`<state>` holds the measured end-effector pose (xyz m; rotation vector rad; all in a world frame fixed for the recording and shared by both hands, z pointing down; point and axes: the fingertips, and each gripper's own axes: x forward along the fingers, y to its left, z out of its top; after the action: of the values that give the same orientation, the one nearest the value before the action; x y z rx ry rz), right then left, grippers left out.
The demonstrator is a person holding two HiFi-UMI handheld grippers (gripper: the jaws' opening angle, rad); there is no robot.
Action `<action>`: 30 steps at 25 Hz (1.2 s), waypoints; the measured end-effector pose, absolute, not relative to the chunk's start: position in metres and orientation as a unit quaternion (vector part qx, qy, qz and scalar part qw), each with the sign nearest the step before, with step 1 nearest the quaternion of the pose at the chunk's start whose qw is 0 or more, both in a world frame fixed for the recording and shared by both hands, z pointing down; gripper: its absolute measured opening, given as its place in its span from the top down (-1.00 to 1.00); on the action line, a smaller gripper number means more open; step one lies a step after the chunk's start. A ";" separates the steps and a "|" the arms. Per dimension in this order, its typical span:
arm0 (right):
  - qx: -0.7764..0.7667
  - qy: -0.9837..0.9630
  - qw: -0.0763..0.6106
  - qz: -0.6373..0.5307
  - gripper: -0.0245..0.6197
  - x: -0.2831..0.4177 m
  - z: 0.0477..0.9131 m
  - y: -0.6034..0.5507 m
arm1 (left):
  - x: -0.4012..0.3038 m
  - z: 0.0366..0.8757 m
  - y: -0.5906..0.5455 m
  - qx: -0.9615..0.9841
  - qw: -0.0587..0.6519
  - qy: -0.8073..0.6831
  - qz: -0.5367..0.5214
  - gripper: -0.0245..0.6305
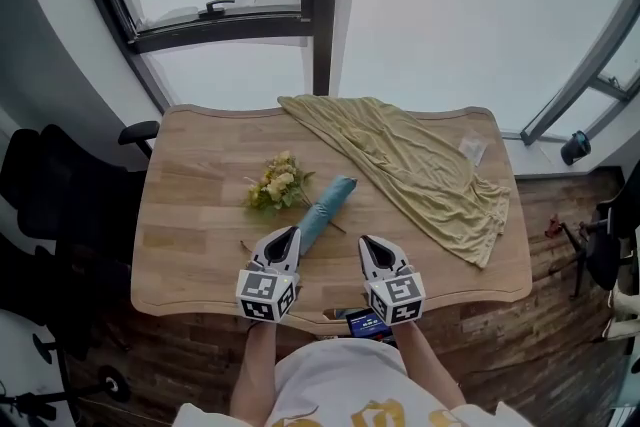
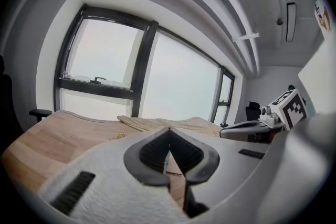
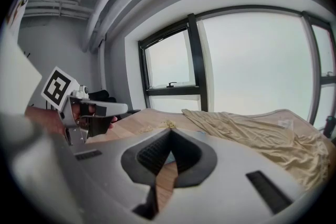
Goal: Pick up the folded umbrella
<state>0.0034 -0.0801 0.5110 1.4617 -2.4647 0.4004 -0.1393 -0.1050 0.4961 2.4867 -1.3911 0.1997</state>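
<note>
The folded teal umbrella [image 1: 326, 208] lies slantwise on the wooden table [image 1: 200, 245], its near end pointing toward me. My left gripper [image 1: 289, 234] hovers just left of that near end, its jaws shut on nothing; in the left gripper view its fingertips [image 2: 169, 131] meet. My right gripper [image 1: 366, 242] is to the right of the umbrella's near end, also shut and empty, with its tips [image 3: 170, 132] together. Both point across the table toward the window. The jaws hide the umbrella in both gripper views.
A bunch of yellow flowers [image 1: 277, 185] lies just left of the umbrella. A beige cloth [image 1: 420, 165] is spread over the right half, with a small clear packet [image 1: 472, 150] on it. A blue device [image 1: 367, 323] sits at the near edge. Black chairs [image 1: 55, 200] stand to the left.
</note>
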 end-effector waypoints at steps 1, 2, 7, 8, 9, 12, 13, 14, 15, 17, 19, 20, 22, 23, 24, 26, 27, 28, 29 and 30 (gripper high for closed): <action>0.501 -0.845 0.123 0.138 0.89 0.003 0.511 -0.080 | -0.140 0.497 -0.105 0.860 0.145 -0.484 0.070 0.86; 0.500 -0.846 0.123 0.138 0.89 0.003 0.512 -0.081 | -0.141 0.497 -0.106 0.859 0.149 -0.486 0.067 0.86; 0.494 -0.848 0.129 0.139 0.89 0.004 0.521 -0.084 | -0.143 0.500 -0.110 0.853 0.164 -0.493 0.049 0.86; 0.494 -0.849 0.128 0.140 0.89 0.004 0.522 -0.085 | -0.143 0.503 -0.110 0.852 0.165 -0.494 0.052 0.86; 0.494 -0.849 0.126 0.140 0.89 0.005 0.522 -0.086 | -0.143 0.505 -0.110 0.851 0.166 -0.495 0.056 0.86; 0.494 -0.849 0.123 0.143 0.89 0.009 0.525 -0.090 | -0.141 0.512 -0.111 0.847 0.166 -0.500 0.066 0.86; 0.493 -0.849 0.123 0.145 0.89 0.010 0.527 -0.091 | -0.141 0.514 -0.112 0.846 0.167 -0.501 0.068 0.86; 0.493 -0.848 0.124 0.147 0.89 0.011 0.530 -0.091 | -0.140 0.516 -0.112 0.845 0.168 -0.502 0.072 0.86; 0.492 -0.848 0.126 0.150 0.89 0.011 0.533 -0.091 | -0.140 0.518 -0.112 0.845 0.168 -0.503 0.076 0.86; 0.488 -0.849 0.130 0.154 0.89 0.009 0.537 -0.091 | -0.140 0.521 -0.112 0.844 0.169 -0.503 0.081 0.86; 0.482 -0.852 0.133 0.156 0.89 0.004 0.539 -0.091 | -0.141 0.523 -0.113 0.841 0.174 -0.505 0.083 0.86; 0.479 -0.853 0.135 0.156 0.89 0.003 0.540 -0.091 | -0.142 0.524 -0.114 0.840 0.176 -0.506 0.083 0.86; 0.476 -0.854 0.138 0.157 0.89 0.002 0.543 -0.094 | -0.141 0.527 -0.116 0.840 0.179 -0.505 0.086 0.86; 0.476 -0.854 0.140 0.158 0.89 0.003 0.544 -0.095 | -0.140 0.528 -0.118 0.840 0.181 -0.504 0.086 0.86; 0.476 -0.853 0.140 0.159 0.89 0.004 0.546 -0.097 | -0.139 0.530 -0.119 0.841 0.183 -0.502 0.087 0.86; 0.477 -0.852 0.141 0.162 0.89 0.006 0.548 -0.100 | -0.137 0.533 -0.123 0.841 0.188 -0.500 0.087 0.86; 0.477 -0.852 0.142 0.164 0.89 0.007 0.550 -0.102 | -0.136 0.536 -0.124 0.841 0.191 -0.498 0.089 0.86; 0.478 -0.851 0.143 0.166 0.89 0.009 0.551 -0.104 | -0.135 0.538 -0.126 0.841 0.194 -0.497 0.090 0.86; 0.478 -0.850 0.144 0.168 0.89 0.010 0.553 -0.106 | -0.134 0.540 -0.128 0.841 0.196 -0.495 0.093 0.86; 0.479 -0.849 0.146 0.170 0.89 0.011 0.555 -0.108 | -0.132 0.543 -0.131 0.842 0.198 -0.493 0.095 0.86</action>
<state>0.0110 -0.1084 0.5547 1.3784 -2.4449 0.4901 -0.1324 -0.1306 0.5428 2.3549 -1.3790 0.2667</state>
